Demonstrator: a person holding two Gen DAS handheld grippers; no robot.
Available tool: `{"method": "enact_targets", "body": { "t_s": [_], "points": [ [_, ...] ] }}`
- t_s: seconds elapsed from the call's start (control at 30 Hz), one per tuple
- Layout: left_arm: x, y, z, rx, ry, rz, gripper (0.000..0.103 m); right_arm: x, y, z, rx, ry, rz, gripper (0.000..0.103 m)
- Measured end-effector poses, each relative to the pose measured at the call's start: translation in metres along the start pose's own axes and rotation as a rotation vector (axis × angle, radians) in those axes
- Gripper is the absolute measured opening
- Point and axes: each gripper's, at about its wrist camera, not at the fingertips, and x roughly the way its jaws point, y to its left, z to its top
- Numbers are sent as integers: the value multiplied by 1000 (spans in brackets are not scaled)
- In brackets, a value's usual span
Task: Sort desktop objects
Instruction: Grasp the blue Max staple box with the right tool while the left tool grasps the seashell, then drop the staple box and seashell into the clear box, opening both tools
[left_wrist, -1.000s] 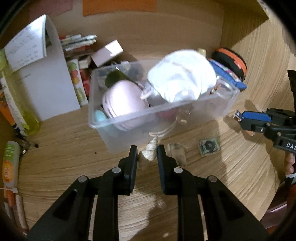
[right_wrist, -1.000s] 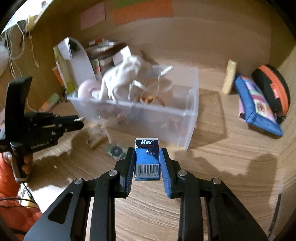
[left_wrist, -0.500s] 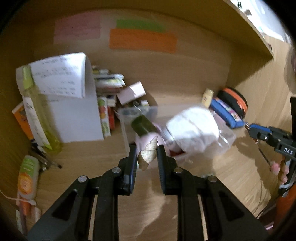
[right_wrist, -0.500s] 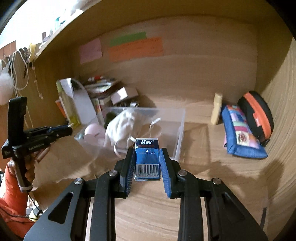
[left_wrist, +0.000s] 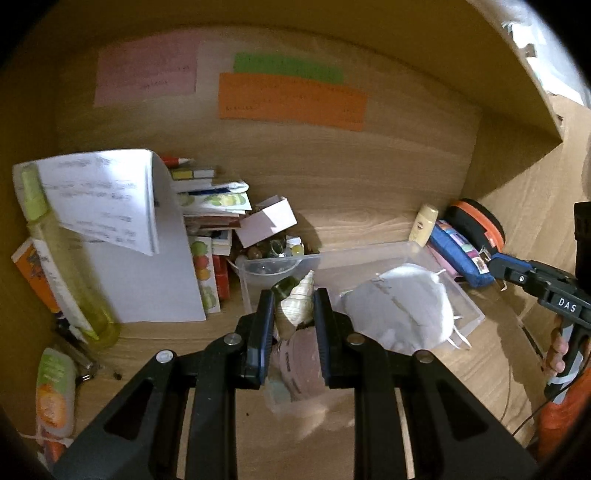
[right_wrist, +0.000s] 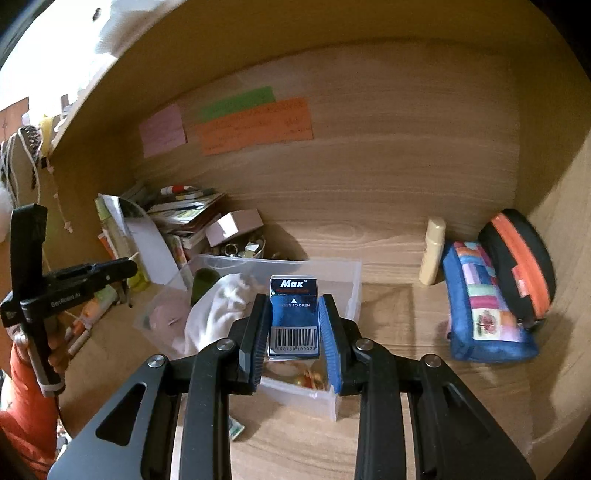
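Observation:
My left gripper (left_wrist: 293, 299) is shut on a cream spiral seashell (left_wrist: 297, 308), held in the air above the clear plastic bin (left_wrist: 469, 314). The bin holds a white face mask (left_wrist: 406, 310), a pink rounded object (left_wrist: 299, 363) and a dark green item (left_wrist: 282, 287). In the right wrist view my right gripper (right_wrist: 293, 314) is shut on a blue "Max" staple box (right_wrist: 293, 317), raised over the near end of the same bin (right_wrist: 352, 273). Each gripper shows in the other's view: the left gripper (right_wrist: 127, 266) at the left edge, the right gripper (left_wrist: 495, 263) at the right edge.
Books and a pale box (left_wrist: 266, 221) are stacked at the back left beside a white folded paper (left_wrist: 110, 203) and a yellow-green bottle (left_wrist: 59, 258). A patchwork pouch (right_wrist: 484, 314), an orange-black case (right_wrist: 521, 273) and a cream tube (right_wrist: 432, 251) stand at the right. Sticky notes (left_wrist: 291, 101) hang on the back wall.
Both grippers have risen from near the desk surface to above the bin, each keeping its object. The views now look down into the bin and take in the back wall.

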Motion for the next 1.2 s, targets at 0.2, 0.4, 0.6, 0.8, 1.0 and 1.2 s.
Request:
{"method": "enact_targets", "body": {
  "t_s": [0.2,0.4,0.6,0.8,1.0,1.2],
  "points": [
    [31,3,1,-13,56,5,21,34,-2,-10,24,43,-10,25],
    [53,5,-1,-31,98,6,21,52,6,-20,-26,73,-63,25],
    [62,0,-4,-28,118,-10,20,59,4,-24,-21,98,-51,25],
    [59,-2,-4,-26,101,-13,21,59,5,-25,-25,86,-68,25],
    [55,-5,-4,-23,92,-9,21,61,4,-26,-21,92,-72,25],
    [40,-12,0,-8,54,8,34,55,8,-24,-38,61,-82,39]
  ]
}}
